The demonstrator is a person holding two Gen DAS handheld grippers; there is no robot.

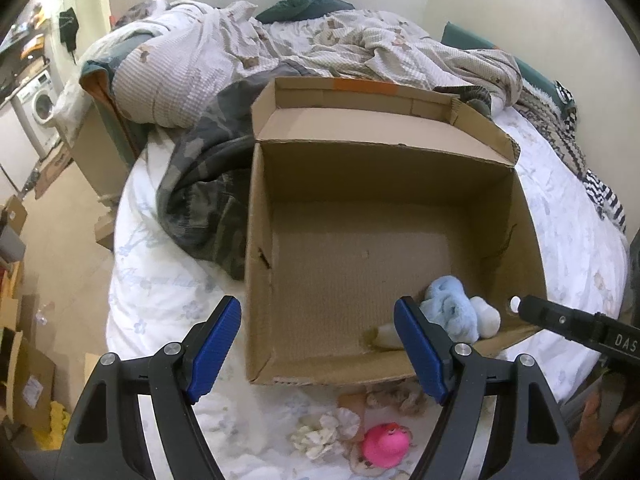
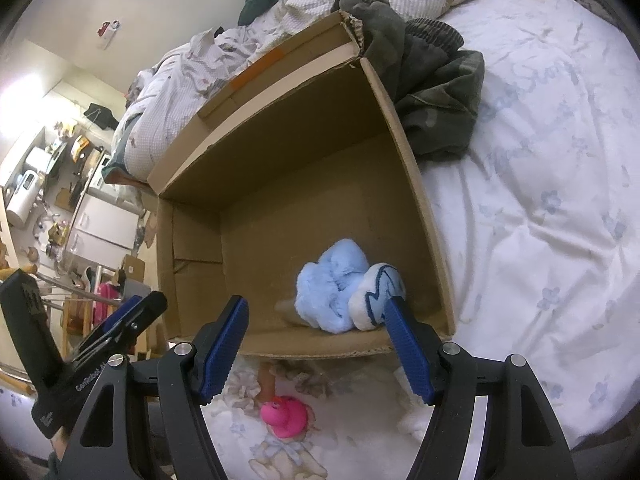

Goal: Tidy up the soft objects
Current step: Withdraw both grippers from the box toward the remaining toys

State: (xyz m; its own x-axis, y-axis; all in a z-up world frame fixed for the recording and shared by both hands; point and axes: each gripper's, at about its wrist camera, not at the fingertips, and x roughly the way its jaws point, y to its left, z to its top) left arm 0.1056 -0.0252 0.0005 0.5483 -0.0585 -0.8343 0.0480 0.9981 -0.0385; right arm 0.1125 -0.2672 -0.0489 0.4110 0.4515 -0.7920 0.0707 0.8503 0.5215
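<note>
An open cardboard box (image 1: pixel 256 240) (image 2: pixel 424 208) stands on the bed. A light blue plush toy (image 1: pixel 452 306) (image 2: pixel 340 288) lies inside it at the near corner. A pink rubber duck (image 1: pixel 386 444) (image 2: pixel 286 418) and a crumpled cream soft toy (image 1: pixel 324 432) lie on the sheet in front of the box. My left gripper (image 1: pixel 318 346) is open and empty above the box's near wall. My right gripper (image 2: pixel 316 344) is open and empty just above the near wall, its right fingertip (image 2: pixel 400 328) close to the plush; it also shows in the left wrist view (image 1: pixel 560 318).
Rumpled patterned bedding (image 1: pixel 280 40) and a dark camouflage garment (image 1: pixel 208 200) (image 2: pixel 436 92) lie behind and beside the box. The white floral sheet (image 2: pixel 540 220) spreads to the right. Cardboard boxes (image 1: pixel 28 380) and a washing machine (image 1: pixel 40 104) stand on the floor at left.
</note>
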